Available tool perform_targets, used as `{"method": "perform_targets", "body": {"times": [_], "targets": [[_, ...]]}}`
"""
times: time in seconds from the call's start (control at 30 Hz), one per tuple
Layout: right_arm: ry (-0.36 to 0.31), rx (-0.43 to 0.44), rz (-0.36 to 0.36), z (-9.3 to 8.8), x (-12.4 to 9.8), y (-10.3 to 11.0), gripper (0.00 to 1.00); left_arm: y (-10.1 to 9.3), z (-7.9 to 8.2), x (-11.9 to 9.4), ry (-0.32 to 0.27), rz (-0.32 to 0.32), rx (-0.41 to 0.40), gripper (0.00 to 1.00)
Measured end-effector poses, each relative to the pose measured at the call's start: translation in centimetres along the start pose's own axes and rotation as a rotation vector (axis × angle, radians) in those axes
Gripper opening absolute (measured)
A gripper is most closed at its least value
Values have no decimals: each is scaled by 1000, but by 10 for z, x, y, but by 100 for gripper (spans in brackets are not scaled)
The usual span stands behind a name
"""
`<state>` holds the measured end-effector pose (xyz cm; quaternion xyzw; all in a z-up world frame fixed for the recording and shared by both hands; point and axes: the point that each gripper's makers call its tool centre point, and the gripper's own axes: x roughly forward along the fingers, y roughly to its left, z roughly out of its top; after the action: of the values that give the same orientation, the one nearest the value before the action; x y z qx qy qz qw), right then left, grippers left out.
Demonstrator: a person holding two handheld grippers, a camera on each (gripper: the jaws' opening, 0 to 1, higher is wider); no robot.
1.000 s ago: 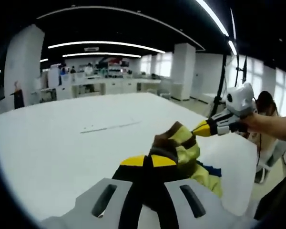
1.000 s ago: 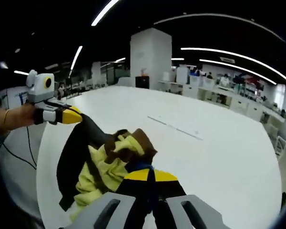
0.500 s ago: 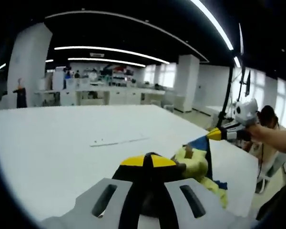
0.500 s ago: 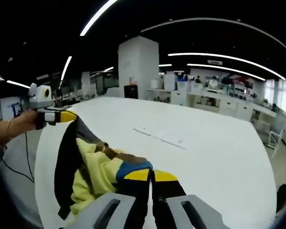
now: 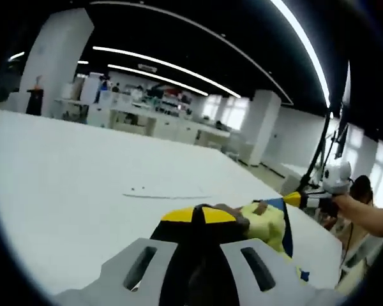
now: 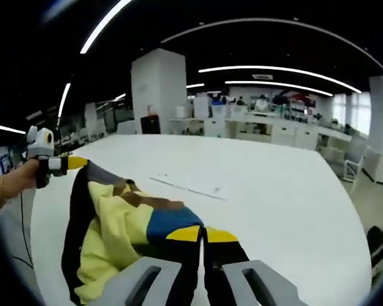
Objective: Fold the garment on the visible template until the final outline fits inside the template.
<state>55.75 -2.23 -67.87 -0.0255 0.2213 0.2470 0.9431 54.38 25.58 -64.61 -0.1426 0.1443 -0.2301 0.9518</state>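
Observation:
A yellow garment with black, brown and blue patches point(image 6: 118, 223) hangs stretched between both grippers above a large white table point(image 6: 274, 191). My right gripper point(image 6: 202, 234) is shut on its blue corner. My left gripper point(image 5: 201, 215) is shut on the other end of the garment point(image 5: 268, 223), where brown and yellow cloth bunches at the tips. The right gripper point(image 5: 298, 199) comes into the left gripper view at far right, held by a hand. The left gripper point(image 6: 70, 163) appears at far left of the right gripper view. A thin line on the table marks the template point(image 6: 188, 187), also seen as the template point(image 5: 166, 195).
The white table's edge point(image 5: 319, 242) runs close on the right of the left gripper view. A person's hand point(image 6: 13, 182) holds the left gripper. White pillars point(image 6: 154, 92) and desks with people stand far behind the table.
The grippers have drawn apart and risen, and the bunched garment has stretched out between them into a flatter sheet. Both views have tilted.

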Motion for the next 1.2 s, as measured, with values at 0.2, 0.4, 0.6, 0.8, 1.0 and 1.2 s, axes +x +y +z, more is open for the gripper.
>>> {"method": "perform_targets", "body": {"times": [0.2, 0.4, 0.6, 0.8, 1.0, 1.2], "targets": [[22, 63, -41, -7, 26, -15, 0, 31, -22, 18, 54, 54, -42, 0], [89, 103, -50, -30, 53, -22, 0, 49, -43, 35, 101, 92, -64, 0], [142, 133, -58, -49, 66, -26, 0, 59, -67, 49, 157, 115, -68, 0], [197, 148, -63, -67, 76, -30, 0, 67, -87, 54, 221, 144, -71, 0], [222, 156, -59, -74, 83, -33, 0, 71, -96, 57, 256, 166, -40, 0], [243, 154, -65, -78, 83, -34, 0, 74, -92, 56, 271, 193, 88, 3]]}}
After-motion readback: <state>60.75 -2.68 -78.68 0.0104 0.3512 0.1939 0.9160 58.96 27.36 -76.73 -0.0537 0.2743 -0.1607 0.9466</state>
